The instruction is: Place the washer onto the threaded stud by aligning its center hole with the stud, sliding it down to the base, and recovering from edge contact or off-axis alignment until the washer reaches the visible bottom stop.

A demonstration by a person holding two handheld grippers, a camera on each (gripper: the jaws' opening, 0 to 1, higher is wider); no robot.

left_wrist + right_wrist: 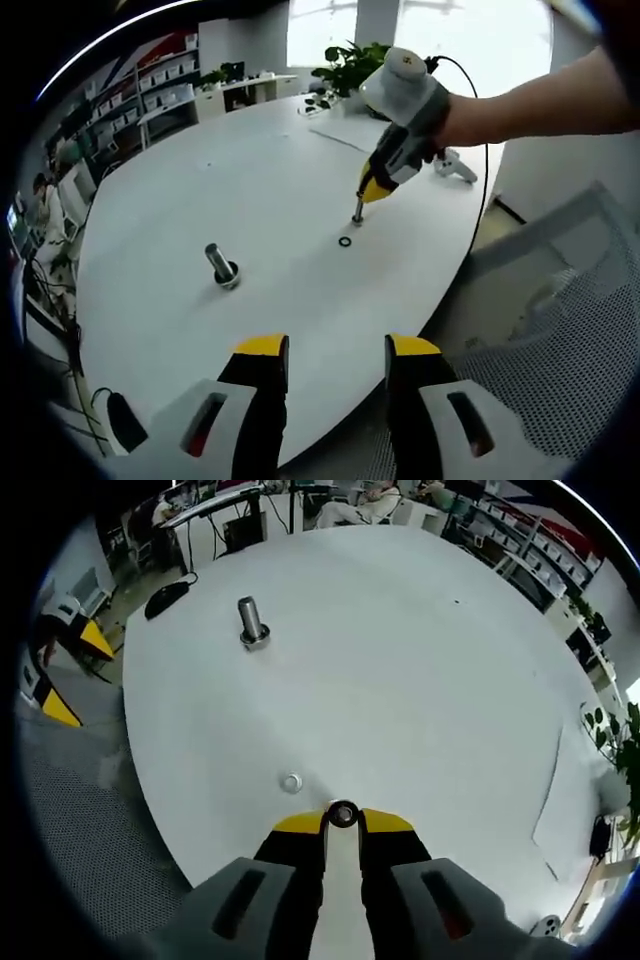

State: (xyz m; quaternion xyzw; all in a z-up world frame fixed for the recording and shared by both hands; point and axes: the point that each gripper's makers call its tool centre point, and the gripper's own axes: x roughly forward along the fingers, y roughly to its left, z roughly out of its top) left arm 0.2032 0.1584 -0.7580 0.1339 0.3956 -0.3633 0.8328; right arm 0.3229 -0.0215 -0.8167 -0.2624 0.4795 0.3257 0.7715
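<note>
A threaded stud point(221, 266) point(250, 621) stands upright on its wide base on the round white table point(200, 190) point(420, 650). My right gripper point(360, 203) point(342, 818) is shut on a small ring-shaped metal piece point(342, 814), which looks like a washer, held just above the tabletop and far from the stud. A second washer point(344, 242) point(291, 783) lies flat on the table just ahead of those jaws. My left gripper point(337, 348) point(75, 675) hangs open and empty off the table's edge.
A grey mesh chair point(560, 320) point(80, 820) stands beside the table. A white tool point(455, 166), a paper sheet point(345, 135) point(565, 800) and potted plants point(350, 65) are at one side. A black mouse point(165, 598) lies near the opposite rim.
</note>
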